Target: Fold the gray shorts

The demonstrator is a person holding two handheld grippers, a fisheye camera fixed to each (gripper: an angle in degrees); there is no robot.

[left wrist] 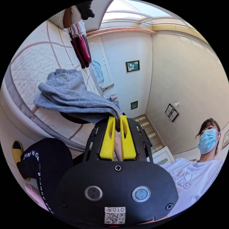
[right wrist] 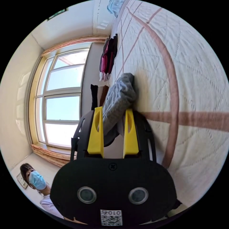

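Left claw (left wrist: pixel 117 122): lower centre of the left gripper view, yellow jaws nearly together and pinching a thin edge of the gray shorts (left wrist: pixel 71 95); the cloth runs from the jaw tips up to the left.
Right claw (right wrist: pixel 112 119): centre of the right gripper view, jaws spread, with a bunched roll of the gray shorts (right wrist: pixel 119 100) between them. Whether both jaws press on it I cannot tell; there looks to be slack on the right side.
Where the shorts are: partly lifted, partly lying on the quilted bed (left wrist: pixel 31 64), waistband toward the upper left in the left gripper view.
Why held so: pinching one edge lets the cloth hang and be drawn out flat, which seems meant to ready it for a fold.
Task state: judged early; the shorts look crumpled, with no clean fold in them.
Surroundings: stacked clothes (right wrist: pixel 108 57) lie farther along the bed, upper centre of the right gripper view; a person in a white shirt (left wrist: pixel 190 176) stands at lower right of the left gripper view.
Risk: the thin pinch could slip if pulled hard.
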